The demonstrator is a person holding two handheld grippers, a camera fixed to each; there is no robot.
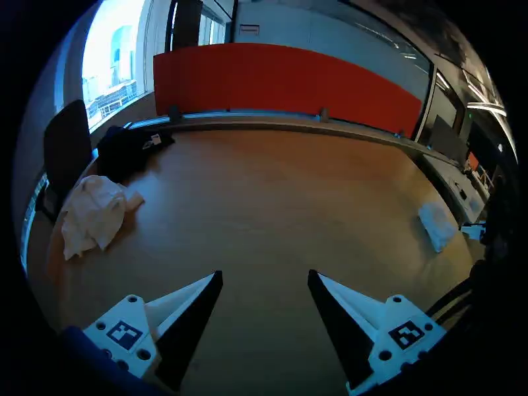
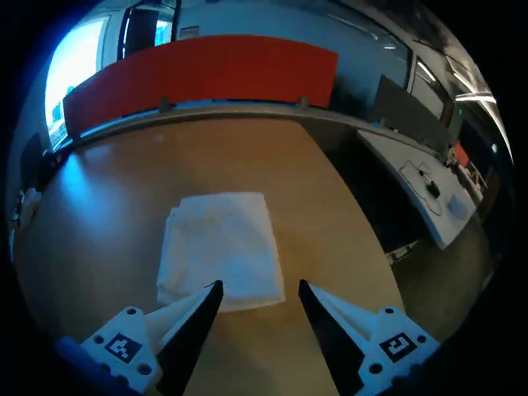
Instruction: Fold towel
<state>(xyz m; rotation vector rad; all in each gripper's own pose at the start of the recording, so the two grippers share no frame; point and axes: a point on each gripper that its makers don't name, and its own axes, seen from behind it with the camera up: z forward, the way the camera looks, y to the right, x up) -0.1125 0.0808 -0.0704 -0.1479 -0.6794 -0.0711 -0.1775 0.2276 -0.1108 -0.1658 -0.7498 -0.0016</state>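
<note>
While left gripper (image 1: 264, 273) and right gripper (image 2: 261, 283) have jaws spread, white towel (image 2: 221, 244) folded rectangular, wooden table (image 2: 125, 171).

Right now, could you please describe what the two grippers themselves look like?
The left gripper and the right gripper look alike: each has two wedge-shaped fingers tapering to a point, white outside, black on the inner faces, with a square black-and-white marker and small bolt holes at each base.
</note>
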